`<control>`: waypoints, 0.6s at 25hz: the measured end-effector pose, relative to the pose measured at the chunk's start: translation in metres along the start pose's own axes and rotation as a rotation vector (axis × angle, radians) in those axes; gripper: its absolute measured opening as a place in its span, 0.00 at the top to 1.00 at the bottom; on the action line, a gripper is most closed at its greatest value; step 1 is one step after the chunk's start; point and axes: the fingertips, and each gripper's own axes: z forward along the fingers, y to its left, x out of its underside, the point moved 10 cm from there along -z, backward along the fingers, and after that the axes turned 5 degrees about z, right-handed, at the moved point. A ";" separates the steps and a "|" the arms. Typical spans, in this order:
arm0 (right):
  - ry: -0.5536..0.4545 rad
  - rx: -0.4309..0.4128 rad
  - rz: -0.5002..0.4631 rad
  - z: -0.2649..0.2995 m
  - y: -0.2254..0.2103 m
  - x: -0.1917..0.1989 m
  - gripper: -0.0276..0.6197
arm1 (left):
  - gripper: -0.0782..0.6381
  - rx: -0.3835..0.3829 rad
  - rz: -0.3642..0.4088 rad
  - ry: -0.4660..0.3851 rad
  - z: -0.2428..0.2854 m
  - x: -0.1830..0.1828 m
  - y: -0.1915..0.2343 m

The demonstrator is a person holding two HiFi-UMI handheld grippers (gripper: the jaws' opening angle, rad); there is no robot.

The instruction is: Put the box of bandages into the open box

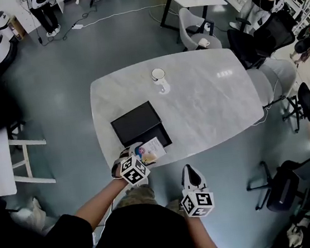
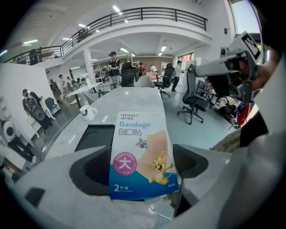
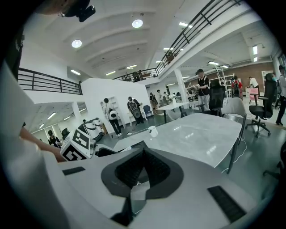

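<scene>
The hall is lit brightly by ceiling lights (image 3: 137,23), and small glare spots are thrown on the table (image 1: 208,103). Edges are bent by fisheye distortion, and corners are darkened in the gripper views.

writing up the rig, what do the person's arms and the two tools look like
The left tool and right tool have pale grey shells with dark ribbed pads. Each carries a white cube printed with black square markers. The person wears a black top with short sleeves.

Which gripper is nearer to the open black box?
Left. The left gripper is at the near edge of the open box; the right gripper hangs off the table, farther right.
</scene>
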 end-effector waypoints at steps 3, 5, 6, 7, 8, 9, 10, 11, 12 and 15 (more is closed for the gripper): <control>-0.015 0.019 0.008 0.006 0.014 0.003 0.94 | 0.28 0.037 -0.018 0.000 0.010 0.009 0.013; -0.024 0.033 0.012 0.012 0.021 0.004 0.94 | 0.28 0.053 -0.005 -0.001 0.017 0.011 0.024; -0.023 0.042 0.009 0.014 0.023 0.005 0.94 | 0.28 0.061 0.006 0.003 0.023 0.013 0.030; -0.019 0.050 0.003 0.016 0.024 0.006 0.94 | 0.28 0.071 0.015 0.008 0.030 0.014 0.034; -0.013 0.057 -0.001 0.017 0.025 0.008 0.94 | 0.28 0.081 0.021 0.013 0.038 0.017 0.037; -0.007 0.065 -0.003 0.018 0.026 0.011 0.94 | 0.28 0.091 0.030 0.017 0.046 0.020 0.038; -0.002 0.074 0.000 0.018 0.027 0.014 0.94 | 0.28 0.098 0.043 0.019 0.052 0.022 0.040; 0.002 0.083 0.008 0.019 0.029 0.016 0.94 | 0.28 0.103 0.062 0.022 0.057 0.023 0.042; 0.008 0.090 0.017 0.019 0.031 0.018 0.94 | 0.28 0.106 0.079 0.026 0.061 0.023 0.044; 0.028 0.077 0.033 0.023 0.036 0.022 0.94 | 0.28 0.112 0.079 0.044 0.078 0.023 0.055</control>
